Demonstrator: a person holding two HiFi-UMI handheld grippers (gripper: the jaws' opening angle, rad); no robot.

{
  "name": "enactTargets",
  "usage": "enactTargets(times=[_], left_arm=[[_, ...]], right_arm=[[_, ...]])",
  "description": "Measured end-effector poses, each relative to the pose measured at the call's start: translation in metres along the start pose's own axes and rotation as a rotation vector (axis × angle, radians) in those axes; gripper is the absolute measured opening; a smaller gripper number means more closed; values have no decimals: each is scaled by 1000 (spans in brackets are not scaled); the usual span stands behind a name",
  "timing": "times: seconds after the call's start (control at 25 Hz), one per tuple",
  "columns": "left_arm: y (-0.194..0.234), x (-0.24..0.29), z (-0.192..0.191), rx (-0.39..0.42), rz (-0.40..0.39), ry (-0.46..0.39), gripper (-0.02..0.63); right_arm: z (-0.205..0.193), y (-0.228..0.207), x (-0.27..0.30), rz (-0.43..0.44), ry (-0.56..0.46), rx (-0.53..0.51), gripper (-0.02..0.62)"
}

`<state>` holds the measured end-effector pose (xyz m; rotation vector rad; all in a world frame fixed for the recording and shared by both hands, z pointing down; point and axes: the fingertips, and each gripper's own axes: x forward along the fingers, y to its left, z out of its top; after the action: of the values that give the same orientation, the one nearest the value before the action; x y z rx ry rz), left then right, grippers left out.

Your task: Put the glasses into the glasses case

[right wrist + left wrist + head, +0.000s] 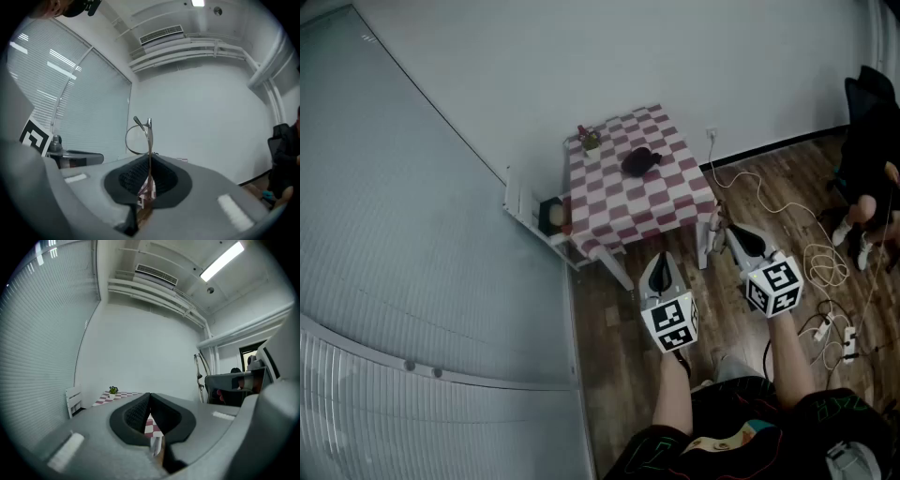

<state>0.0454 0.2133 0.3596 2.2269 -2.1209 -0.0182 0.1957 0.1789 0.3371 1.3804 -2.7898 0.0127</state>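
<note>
The right tongs (149,159) pinch the glasses (149,136) by a thin edge; the left tongs (149,399) are pressed together, empty. That grip may slip before the case (640,161) ahead.

A small bench (675,192) in a red-and-white checked cloth stands ahead of the left claw (659,272), against a plain white wall (534,56), a white slatted chair (523,202) at its left end. Ribbed window blinds (403,244) fill everything left of that claw — dark wooden floor (605,366) lies under it. Right of the right claw (741,241), white cables (825,262) sprawl. Overhead, a strip light (222,259) glows.
</note>
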Motion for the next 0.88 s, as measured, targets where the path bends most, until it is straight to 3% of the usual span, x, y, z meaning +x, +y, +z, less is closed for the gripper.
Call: enactTargets(times=[0.36, 0.88], left_arm=[[11, -20, -6, -4, 11, 13, 8], [28, -17, 5, -59, 34, -34, 8]], right_arm=[[10, 21, -11, 29, -27, 7, 16], [15, 22, -9, 26, -3, -25, 17]])
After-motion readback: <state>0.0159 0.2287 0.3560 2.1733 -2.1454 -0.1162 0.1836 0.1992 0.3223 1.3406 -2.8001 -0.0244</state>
